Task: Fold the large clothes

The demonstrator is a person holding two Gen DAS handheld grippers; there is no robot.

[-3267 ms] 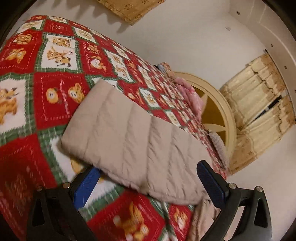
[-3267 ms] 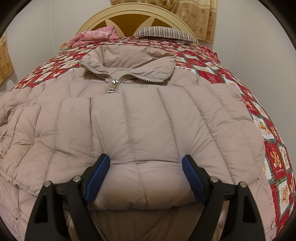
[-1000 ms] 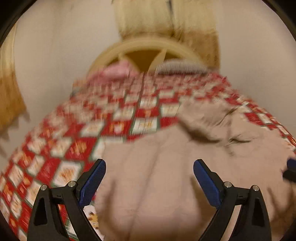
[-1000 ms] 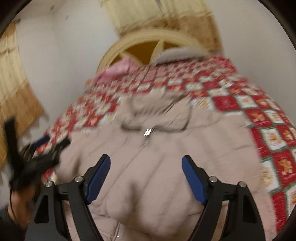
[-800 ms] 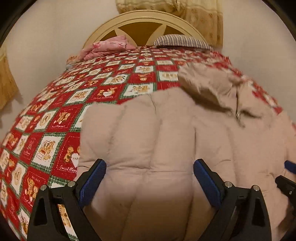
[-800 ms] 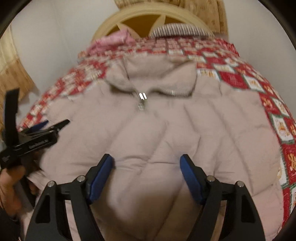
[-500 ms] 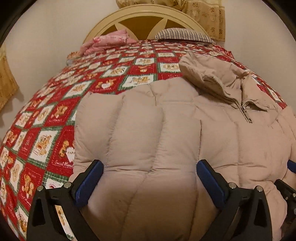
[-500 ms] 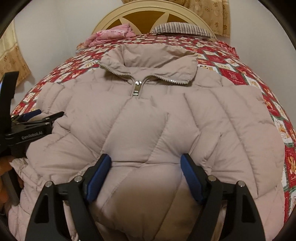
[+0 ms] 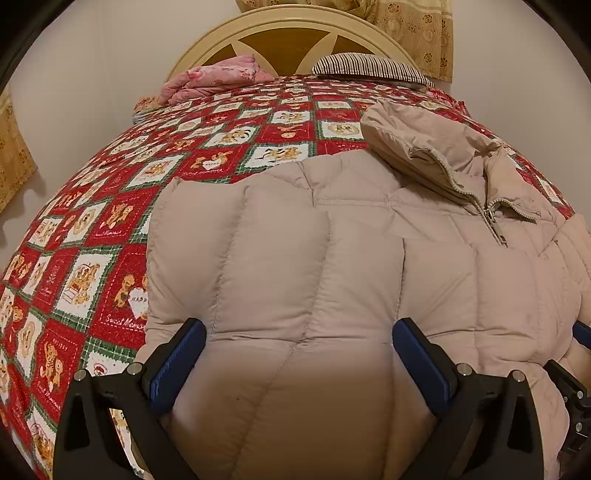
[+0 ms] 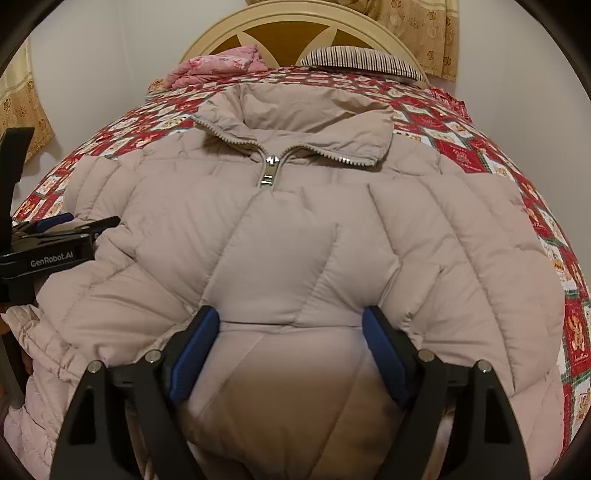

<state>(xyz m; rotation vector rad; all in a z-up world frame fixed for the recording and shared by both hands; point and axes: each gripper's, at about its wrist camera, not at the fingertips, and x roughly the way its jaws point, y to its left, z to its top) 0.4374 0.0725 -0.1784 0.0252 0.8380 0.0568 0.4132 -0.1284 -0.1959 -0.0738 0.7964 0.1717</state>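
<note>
A beige quilted puffer jacket [image 10: 295,229] lies front-up on the bed, zipped to the collar [image 10: 295,122], sleeves folded in over the body. In the left wrist view the jacket [image 9: 295,258] fills the near half. My left gripper [image 9: 299,343] is open, its blue pads astride the jacket's near left part. My right gripper [image 10: 291,332] is open, its pads astride the jacket's near middle. The left gripper also shows at the left edge of the right wrist view [image 10: 55,236].
A red, green and white patchwork quilt [image 9: 110,221] covers the bed. A cream headboard [image 9: 291,37], a pink folded blanket [image 9: 218,77] and a striped pillow [image 9: 369,66] are at the far end. Curtains [image 10: 417,29] hang behind.
Both grippers swung from the sleeves to face the headboard, then came down low and close over the jacket's near edge. Both stayed open.
</note>
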